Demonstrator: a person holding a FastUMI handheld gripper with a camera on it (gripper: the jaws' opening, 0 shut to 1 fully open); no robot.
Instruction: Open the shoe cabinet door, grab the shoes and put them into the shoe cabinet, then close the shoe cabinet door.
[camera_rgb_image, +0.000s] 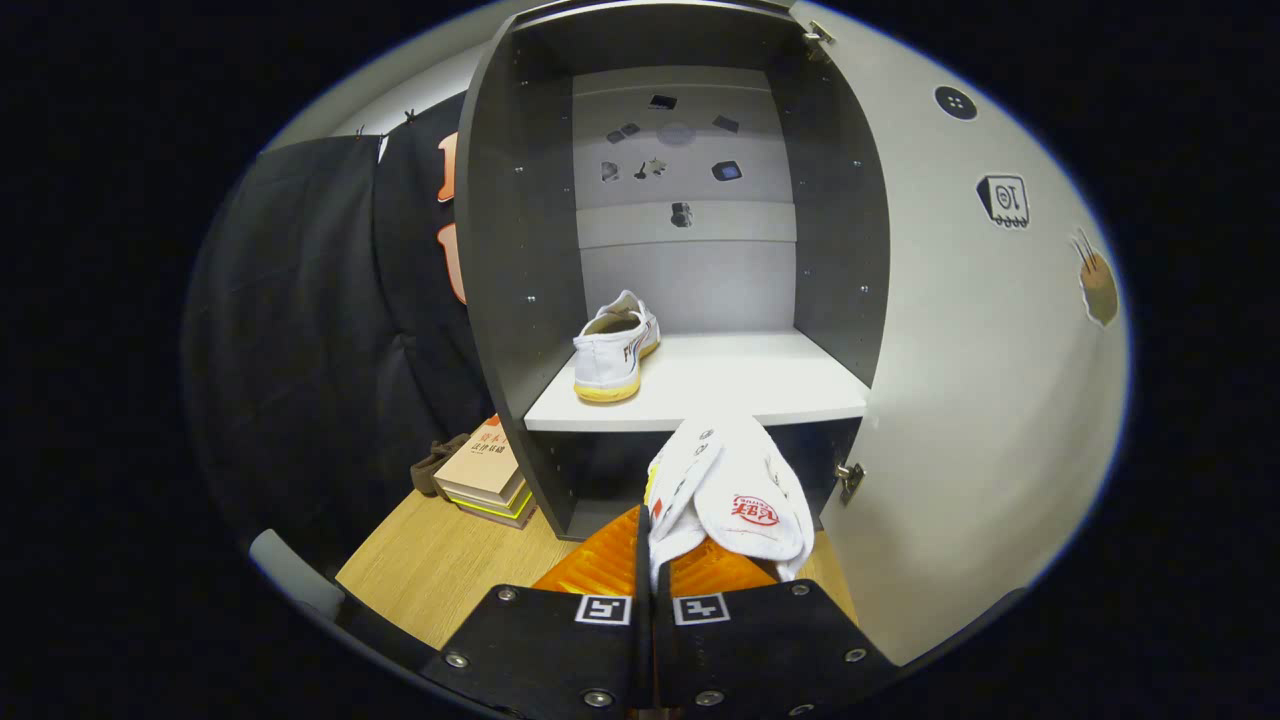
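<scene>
Gripper view: gripper (655, 560) clamps a white canvas shoe (735, 500) below the shelf's front edge (700, 412); its mate (615, 350) sits left, shelf's right side free, cabinet door (980, 400) swung wide.

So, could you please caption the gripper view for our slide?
Gripper shut on a white shoe, before the open cabinet holding its mate.
</scene>
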